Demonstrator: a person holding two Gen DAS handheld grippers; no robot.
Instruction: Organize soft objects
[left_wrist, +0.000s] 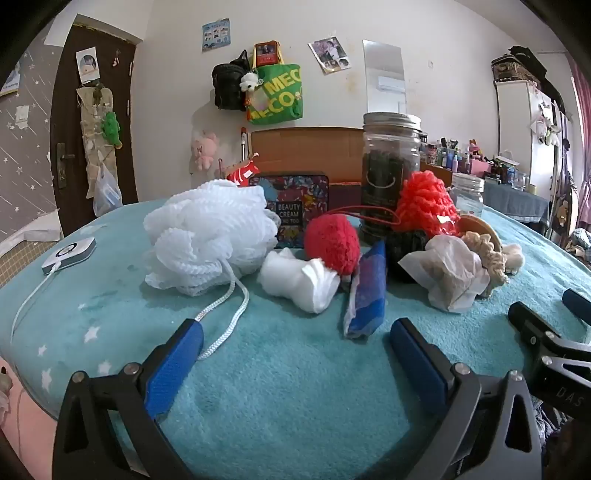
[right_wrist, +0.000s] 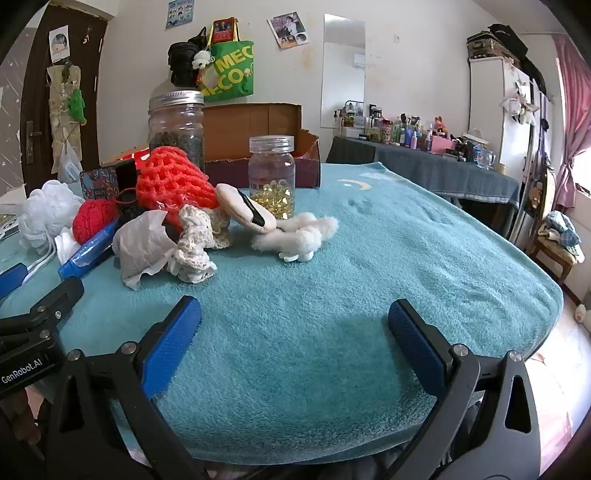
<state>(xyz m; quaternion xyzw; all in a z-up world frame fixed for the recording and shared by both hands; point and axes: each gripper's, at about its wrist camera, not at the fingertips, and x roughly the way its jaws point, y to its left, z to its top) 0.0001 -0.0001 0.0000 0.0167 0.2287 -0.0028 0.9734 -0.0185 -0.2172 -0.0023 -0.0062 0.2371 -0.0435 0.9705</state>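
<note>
1. The left gripper (left_wrist: 295, 341) is hovering low over the teal blanket (left_wrist: 295, 387), its blue jaws spread wide with nothing between them.
2. The right gripper (right_wrist: 295, 317) is hanging over a bare stretch of the blanket, jaws likewise wide apart and holding nothing.
3. The soft things are lying in a loose cluster ahead of both grippers, in front of the tin (left_wrist: 289, 208) and the tall jar (left_wrist: 391, 166).
4. The white loofah (left_wrist: 208, 236) is sitting at the left end, its cord (left_wrist: 225, 314) trailing toward the left gripper's left finger.
5. A white cloth wad (left_wrist: 299, 280) is resting just right of the loofah, with the red knit ball (left_wrist: 332, 242) touching it from behind.
6. A blue packet (left_wrist: 365, 295) is leaning beside the ball.
7. The orange knit piece (right_wrist: 171, 181) is sitting behind crumpled paper (right_wrist: 142, 245) and a cream crochet piece (right_wrist: 195, 243).
8. A fluffy white piece (right_wrist: 299, 234) is lying at the right end, near the small jar (right_wrist: 272, 173).
</note>
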